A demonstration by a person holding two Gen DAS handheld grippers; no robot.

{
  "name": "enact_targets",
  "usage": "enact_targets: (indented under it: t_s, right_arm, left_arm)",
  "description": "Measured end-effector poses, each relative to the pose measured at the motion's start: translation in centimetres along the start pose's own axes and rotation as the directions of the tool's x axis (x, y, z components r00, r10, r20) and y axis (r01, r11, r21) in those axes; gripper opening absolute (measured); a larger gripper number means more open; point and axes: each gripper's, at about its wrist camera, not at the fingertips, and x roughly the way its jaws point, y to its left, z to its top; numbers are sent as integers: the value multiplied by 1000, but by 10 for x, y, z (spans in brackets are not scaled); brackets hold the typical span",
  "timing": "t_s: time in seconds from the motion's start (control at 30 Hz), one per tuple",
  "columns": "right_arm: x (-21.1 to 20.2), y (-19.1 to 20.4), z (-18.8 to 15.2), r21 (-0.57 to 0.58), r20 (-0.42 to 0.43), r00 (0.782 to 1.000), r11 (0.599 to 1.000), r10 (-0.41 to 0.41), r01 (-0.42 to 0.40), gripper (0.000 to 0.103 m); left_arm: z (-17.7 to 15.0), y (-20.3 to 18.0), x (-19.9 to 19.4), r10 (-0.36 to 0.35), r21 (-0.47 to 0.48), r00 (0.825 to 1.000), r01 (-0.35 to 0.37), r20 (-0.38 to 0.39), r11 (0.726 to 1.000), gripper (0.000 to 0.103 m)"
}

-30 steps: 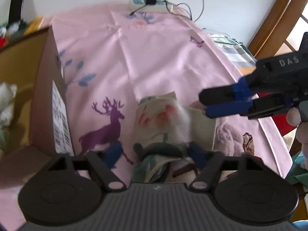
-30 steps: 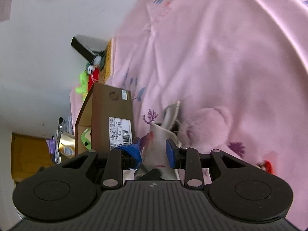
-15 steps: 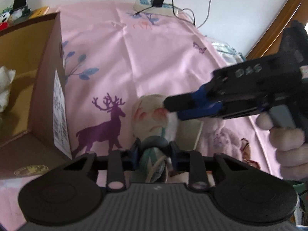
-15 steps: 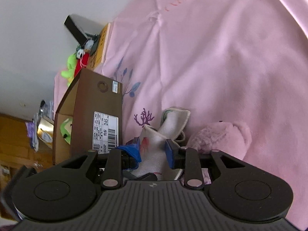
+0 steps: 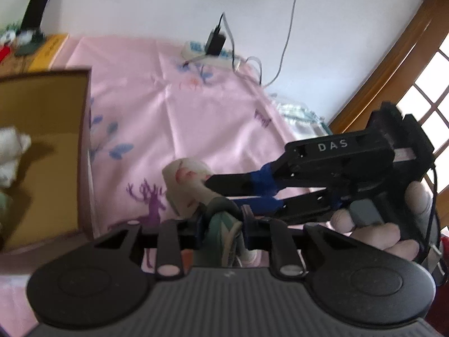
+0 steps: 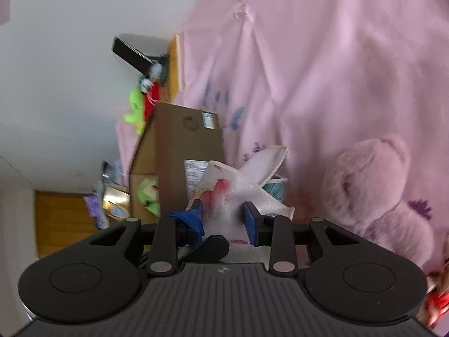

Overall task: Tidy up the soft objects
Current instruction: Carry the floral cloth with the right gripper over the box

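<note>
A white floral cloth (image 5: 185, 185) is lifted above the pink bedspread (image 5: 213, 118), held by both grippers. My left gripper (image 5: 221, 226) is shut on its green bunched end. My right gripper (image 6: 224, 219) is shut on the white printed part (image 6: 224, 196); it also shows in the left wrist view (image 5: 224, 193), reaching in from the right. An open cardboard box (image 5: 42, 154) stands to the left with white soft things (image 5: 11, 154) inside. A pink plush bear (image 6: 376, 191) lies on the bedspread (image 6: 322, 70) at the right.
A power strip with charger and cables (image 5: 213, 45) lies at the far edge by the wall. A wooden window frame (image 5: 393, 64) is at the right. Small toys (image 6: 140, 104) and a dark object (image 6: 132, 56) sit behind the box (image 6: 182, 154).
Both grippers have lifted the cloth off the bedspread and closed tighter on it. The cloth is now rolled up and raised, nearer the box.
</note>
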Motion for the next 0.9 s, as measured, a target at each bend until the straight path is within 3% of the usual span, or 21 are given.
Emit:
enact_targets:
  t_s: [0.1,0.23,0.43,0.6,0.8,0.9]
  right_arm:
    - [-8,13,-1,1,30,997,997,71,-71,16]
    - [-19,53,1,-90,67,985,984,157,-150,16]
    - [-2,121,8,-245,48,969,943,244,-225,16]
    - [43,164,3,-351,0,974,912,229,-214,16]
    - [106,183,2,-429,-50,984,886,171,-175,16]
    - [125,183,2,-452,-56,987,878,151,-160,16]
  left_arm:
    - [13,-5,-23,-14,21,998,13,69,1000,17]
    - [33,-10,-61,-9,74,982,-5,189,997,17]
    - [51,13,-108,55,124,954,-96,296,988,17]
    - [48,49,-123,131,89,938,-167,320,982,17]
    - [38,91,-118,213,18,916,-232,339,972,17]
    - [37,110,-110,225,-4,922,-235,315,972,17]
